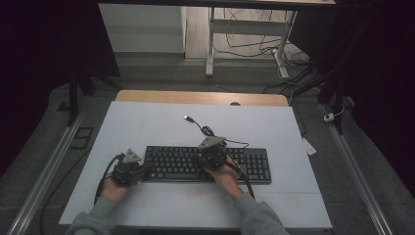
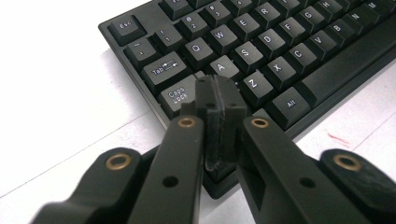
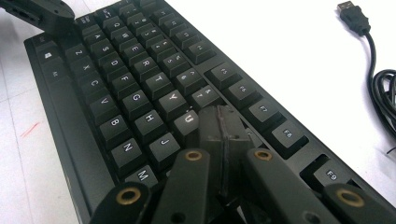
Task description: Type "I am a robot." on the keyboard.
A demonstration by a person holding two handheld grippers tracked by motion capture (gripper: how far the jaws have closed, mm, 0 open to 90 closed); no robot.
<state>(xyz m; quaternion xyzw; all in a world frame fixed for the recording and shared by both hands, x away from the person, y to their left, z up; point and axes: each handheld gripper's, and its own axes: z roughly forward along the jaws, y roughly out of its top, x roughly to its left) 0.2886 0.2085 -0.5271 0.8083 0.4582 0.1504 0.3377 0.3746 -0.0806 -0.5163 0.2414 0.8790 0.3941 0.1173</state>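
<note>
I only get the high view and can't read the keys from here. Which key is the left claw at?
Observer: The left claw has its tip by Caps Lock, just short of A.
Operator: Anything between its jaws?
Observer: No, the pads meet with nothing between them.
Operator: And the right claw?
Observer: The right claw, also shut, has its tip right beside U and hides the next key along.

The keyboard (image 1: 208,164) looks matt black plastic, lying on a smooth white sheet (image 1: 147,122) over a wooden table (image 1: 147,96).
</note>
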